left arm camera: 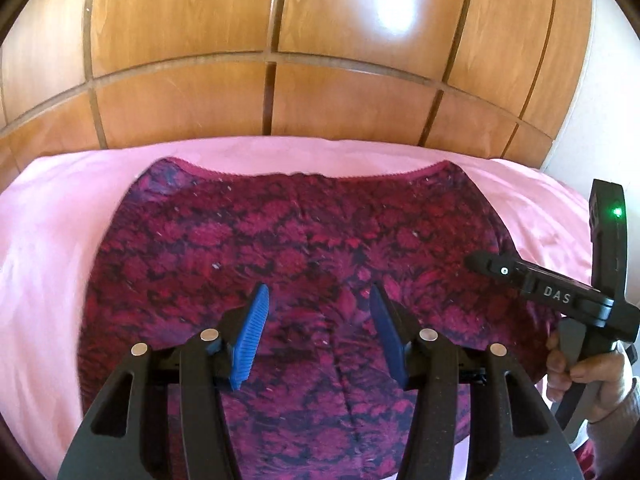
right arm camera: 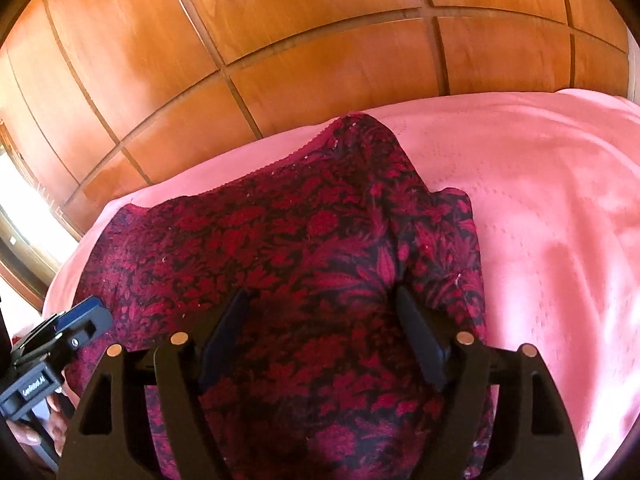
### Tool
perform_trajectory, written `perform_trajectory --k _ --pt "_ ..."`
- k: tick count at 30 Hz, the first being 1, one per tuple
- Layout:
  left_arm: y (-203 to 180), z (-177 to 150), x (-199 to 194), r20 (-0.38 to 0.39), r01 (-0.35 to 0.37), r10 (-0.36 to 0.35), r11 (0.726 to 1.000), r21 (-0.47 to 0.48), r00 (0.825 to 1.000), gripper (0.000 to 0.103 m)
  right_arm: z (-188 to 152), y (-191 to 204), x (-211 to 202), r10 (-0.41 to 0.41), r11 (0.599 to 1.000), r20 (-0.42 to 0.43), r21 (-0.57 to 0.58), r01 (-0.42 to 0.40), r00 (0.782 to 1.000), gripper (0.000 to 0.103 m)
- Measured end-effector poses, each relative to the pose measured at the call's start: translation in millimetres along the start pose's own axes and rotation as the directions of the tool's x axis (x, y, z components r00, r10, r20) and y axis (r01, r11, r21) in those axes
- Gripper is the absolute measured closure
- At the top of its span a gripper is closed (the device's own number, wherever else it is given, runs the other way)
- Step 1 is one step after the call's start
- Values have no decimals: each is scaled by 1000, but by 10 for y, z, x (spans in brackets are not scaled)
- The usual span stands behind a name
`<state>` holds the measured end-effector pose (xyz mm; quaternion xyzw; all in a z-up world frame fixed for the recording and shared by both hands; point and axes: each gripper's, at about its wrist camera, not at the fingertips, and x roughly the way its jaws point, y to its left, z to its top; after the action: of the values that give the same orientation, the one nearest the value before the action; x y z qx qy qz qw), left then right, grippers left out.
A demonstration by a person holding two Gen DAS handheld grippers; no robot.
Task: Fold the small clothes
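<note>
A dark red floral garment (left arm camera: 300, 232) lies spread on a pink sheet (left arm camera: 52, 240), its scalloped waistband at the far edge. My left gripper (left arm camera: 319, 289) hovers over the garment's near middle, its blue pads (left arm camera: 250, 340) apart with nothing clamped between them. In the right wrist view the same garment (right arm camera: 280, 248) shows a raised fold along its right side. My right gripper (right arm camera: 322, 292) stands open above that cloth without pinching it. From the left wrist view the right gripper (left arm camera: 492, 266) shows at the garment's right edge, and the left gripper (right arm camera: 84, 316) appears at the lower left of the right wrist view.
A wooden panelled wardrobe (left arm camera: 320, 40) rises directly behind the bed. Bare pink sheet (right arm camera: 540, 220) stretches to the right of the garment. A hand (left arm camera: 592, 376) grips the right tool's handle. A bright window area (right arm camera: 16, 200) sits at far left.
</note>
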<state>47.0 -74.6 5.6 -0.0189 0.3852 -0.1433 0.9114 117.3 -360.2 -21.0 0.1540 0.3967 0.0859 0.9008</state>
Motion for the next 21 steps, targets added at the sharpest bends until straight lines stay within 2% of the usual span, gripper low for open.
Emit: perform_trajectory --k 6,18,21 --pt "264 98 3 15 -31 32 999 -16 999 52 69 48 -58 9 1000 -13 7 -9 1000 17" --pt "857 220 104 28 -106 108 992 -73 994 52 298 31 -137 -6 998 13 60 5 1000 17" --pt "980 284 166 28 -93 96 991 -91 995 52 372 47 -88 1 999 13 51 -1 1000 17"
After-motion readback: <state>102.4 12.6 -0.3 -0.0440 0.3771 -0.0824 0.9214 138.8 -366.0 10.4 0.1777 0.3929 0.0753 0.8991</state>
